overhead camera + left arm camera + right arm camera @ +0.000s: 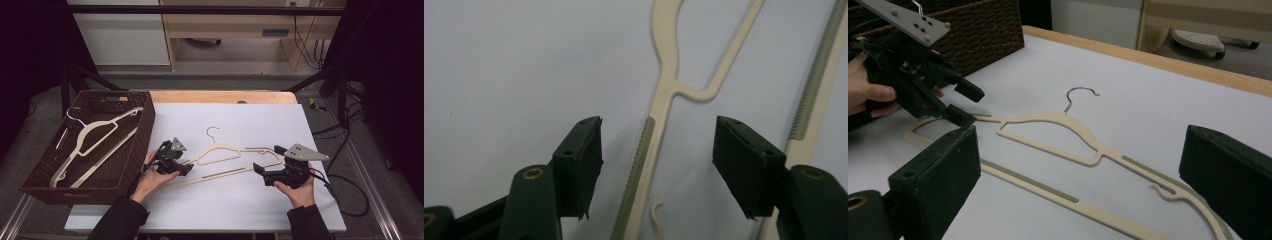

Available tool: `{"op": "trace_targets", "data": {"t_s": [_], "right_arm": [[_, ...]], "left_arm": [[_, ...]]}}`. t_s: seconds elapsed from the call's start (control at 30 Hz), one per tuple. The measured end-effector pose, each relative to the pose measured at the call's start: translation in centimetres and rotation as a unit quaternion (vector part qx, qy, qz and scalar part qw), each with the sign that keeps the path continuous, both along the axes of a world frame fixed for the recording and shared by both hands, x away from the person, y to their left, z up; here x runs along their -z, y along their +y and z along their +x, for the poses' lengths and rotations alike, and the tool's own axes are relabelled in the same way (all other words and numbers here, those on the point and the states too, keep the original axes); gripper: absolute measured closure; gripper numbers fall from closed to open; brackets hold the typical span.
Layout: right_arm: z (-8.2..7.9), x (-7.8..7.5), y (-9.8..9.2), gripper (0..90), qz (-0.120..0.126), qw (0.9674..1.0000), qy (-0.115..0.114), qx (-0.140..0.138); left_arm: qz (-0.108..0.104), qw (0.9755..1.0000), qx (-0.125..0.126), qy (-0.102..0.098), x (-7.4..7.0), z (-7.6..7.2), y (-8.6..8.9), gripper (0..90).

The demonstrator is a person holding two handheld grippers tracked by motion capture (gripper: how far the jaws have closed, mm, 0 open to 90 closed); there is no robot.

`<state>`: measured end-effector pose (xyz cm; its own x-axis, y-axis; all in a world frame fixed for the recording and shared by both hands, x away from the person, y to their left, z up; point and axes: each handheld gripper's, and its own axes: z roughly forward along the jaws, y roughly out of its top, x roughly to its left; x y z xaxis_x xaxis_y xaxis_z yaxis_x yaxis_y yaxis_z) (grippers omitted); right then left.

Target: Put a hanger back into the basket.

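A cream plastic hanger with a metal hook lies flat on the white board. My left gripper is down at the hanger's left end. In the left gripper view the jaws stand apart on either side of the ribbed shoulder arm, and neither pad touches it. My right gripper is at the hanger's right end. Its jaws are wide open, with the hanger's right end low between them. The left gripper also appears far off in the right gripper view.
A dark wicker basket stands at the left of the board with a second cream hanger lying in it. The white board rests on a wooden table. Cables hang off the table's right side.
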<state>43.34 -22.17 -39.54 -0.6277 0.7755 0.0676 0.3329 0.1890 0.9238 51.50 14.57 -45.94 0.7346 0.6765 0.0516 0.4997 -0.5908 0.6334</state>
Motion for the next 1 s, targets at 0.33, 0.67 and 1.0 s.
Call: {"op": "trace_targets", "data": {"t_s": [0.33, 0.67, 1.0], "right_arm": [[0.0, 0.0, 0.0, 3.2, 0.000, 1.0000, 0.000, -0.001], [-0.1, -0.1, -0.1, 3.2, 0.004, 1.0000, -0.001, -0.001], [0.1, 0.1, 0.1, 3.2, 0.002, 1.0000, 0.002, -0.004]], "left_arm": [[0.004, 1.0000, 0.003, 0.008, 0.7, 0.4, 0.0, 61.2], [0.014, 0.9993, 0.009, 0.034, 0.4, 0.2, 0.4, 72.1], [0.051, 0.9984, 0.023, 0.008, 0.2, -0.7, -0.6, 78.2]]}}
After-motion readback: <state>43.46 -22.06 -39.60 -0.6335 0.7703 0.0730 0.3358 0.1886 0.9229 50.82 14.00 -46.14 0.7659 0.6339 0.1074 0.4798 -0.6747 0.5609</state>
